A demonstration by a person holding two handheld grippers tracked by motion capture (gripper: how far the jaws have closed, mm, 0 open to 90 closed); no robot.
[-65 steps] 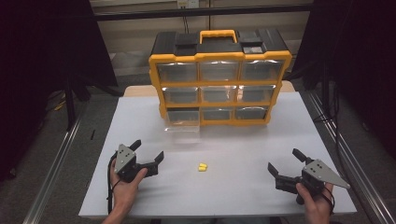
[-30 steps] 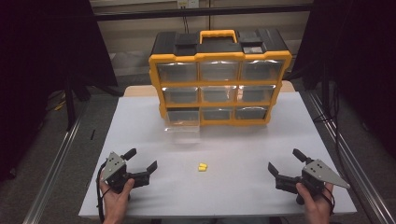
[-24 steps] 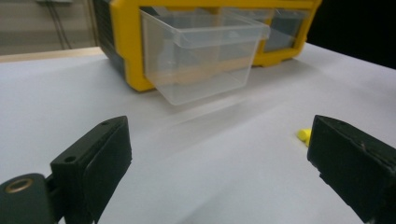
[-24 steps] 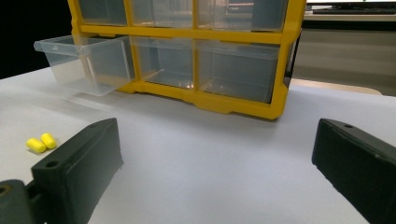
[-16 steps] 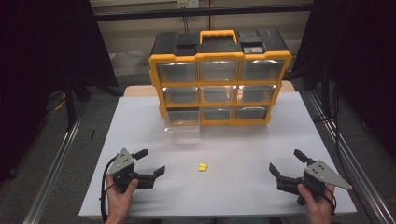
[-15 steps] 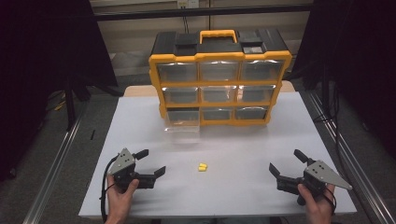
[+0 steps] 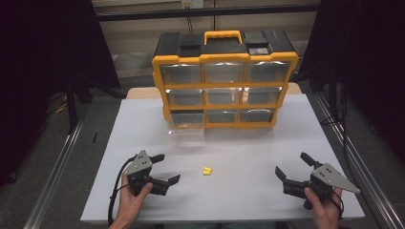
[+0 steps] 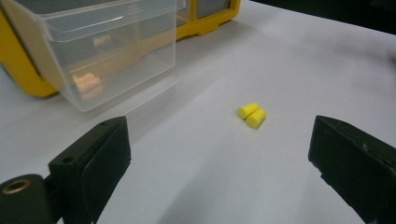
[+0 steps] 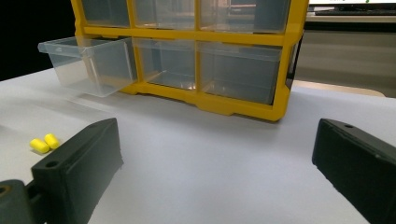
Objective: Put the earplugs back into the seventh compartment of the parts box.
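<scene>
Both the left gripper (image 7: 165, 168) and right gripper (image 7: 295, 165) rest released; 2 yellow plugs (image 7: 207, 171), probably foam, lie at 3 o'clock of the left on the tabletop (image 7: 239, 143).

Beside the yellow organizer (image 7: 223, 78), the pulled-out clear drawer (image 8: 100, 49) is cut off by the top and left edges of the left gripper view, so its rear end is hidden. A tan shape inside that drawer is blurred through the plastic and cannot be identified. The two yellow pieces (image 7: 207, 171) in front of the organizer are too small in the high view to tell whether they touch. In the right gripper view the organizer's top row runs off the upper edge, and the drawers' contents are unreadable behind the glare.
</scene>
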